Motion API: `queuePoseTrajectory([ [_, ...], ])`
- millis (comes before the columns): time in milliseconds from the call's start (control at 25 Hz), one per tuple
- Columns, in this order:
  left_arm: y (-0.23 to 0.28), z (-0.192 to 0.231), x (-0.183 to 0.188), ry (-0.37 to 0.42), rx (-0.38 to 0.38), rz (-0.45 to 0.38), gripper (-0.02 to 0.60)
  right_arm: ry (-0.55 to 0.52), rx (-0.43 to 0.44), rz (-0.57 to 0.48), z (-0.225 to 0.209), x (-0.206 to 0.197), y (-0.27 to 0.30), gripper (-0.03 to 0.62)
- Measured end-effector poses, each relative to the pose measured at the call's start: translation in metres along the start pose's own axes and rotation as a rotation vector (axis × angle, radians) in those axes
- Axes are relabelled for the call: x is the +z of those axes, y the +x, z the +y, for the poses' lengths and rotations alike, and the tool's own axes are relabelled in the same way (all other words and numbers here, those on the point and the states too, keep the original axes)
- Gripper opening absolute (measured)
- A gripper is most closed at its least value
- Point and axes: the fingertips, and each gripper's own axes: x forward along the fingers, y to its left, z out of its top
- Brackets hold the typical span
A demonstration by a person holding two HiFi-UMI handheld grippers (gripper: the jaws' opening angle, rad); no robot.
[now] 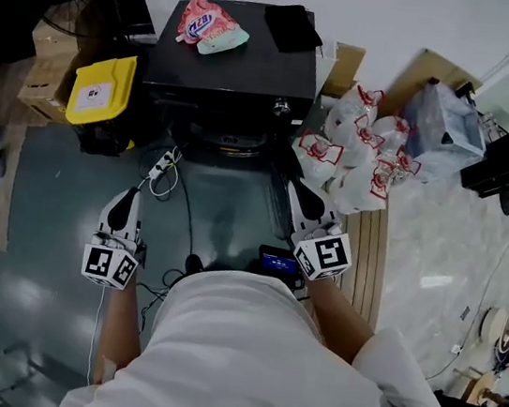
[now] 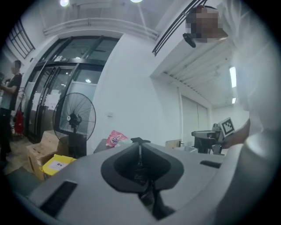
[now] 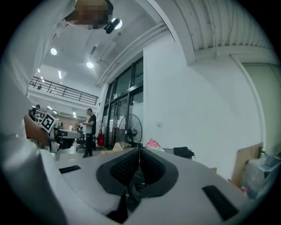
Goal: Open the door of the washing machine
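The washing machine (image 1: 240, 65) is a black box seen from above at the top middle of the head view. Its round door front (image 1: 235, 143) faces me and looks closed. A pink bag (image 1: 206, 22) and a black cloth (image 1: 292, 27) lie on its lid. My left gripper (image 1: 123, 211) hovers over the floor, left of the machine and short of it, with its jaws together and empty. My right gripper (image 1: 304, 201) is near the machine's front right corner, also shut on nothing. In the left gripper view the jaws (image 2: 140, 143) meet in front of the pink bag (image 2: 115, 138).
A yellow container (image 1: 101, 90) and cardboard boxes (image 1: 47, 72) stand left of the machine. White plastic bags (image 1: 357, 152) pile up at its right. A power strip with cables (image 1: 162, 167) lies on the floor in front. A pedestal fan (image 2: 73, 117) stands behind, and a person (image 3: 90, 132) farther off.
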Motion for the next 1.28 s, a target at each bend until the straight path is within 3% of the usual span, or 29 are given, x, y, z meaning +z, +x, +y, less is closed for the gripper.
queuePoseTrajectory([
  [240, 0.013, 0.046, -0.017, 0.037, 0.024, 0.046, 0.02, 0.011, -0.077, 0.011, 0.014, -0.005, 0.032, 0.032],
  [440, 0.022, 0.068, -0.015, 0.018, 0.035, 0.039, 0.018, -0.023, -0.067, 0.029, 0.017, -0.005, 0.049, 0.032],
  [680, 0.046, 0.055, -0.034, -0.023, -0.027, 0.078, 0.018, -0.016, -0.054, 0.078, 0.013, -0.027, 0.05, 0.032],
  [1280, 0.051, 0.044, -0.025, -0.003, -0.024, 0.055, 0.018, 0.003, -0.07, 0.072, 0.001, -0.032, 0.047, 0.032],
])
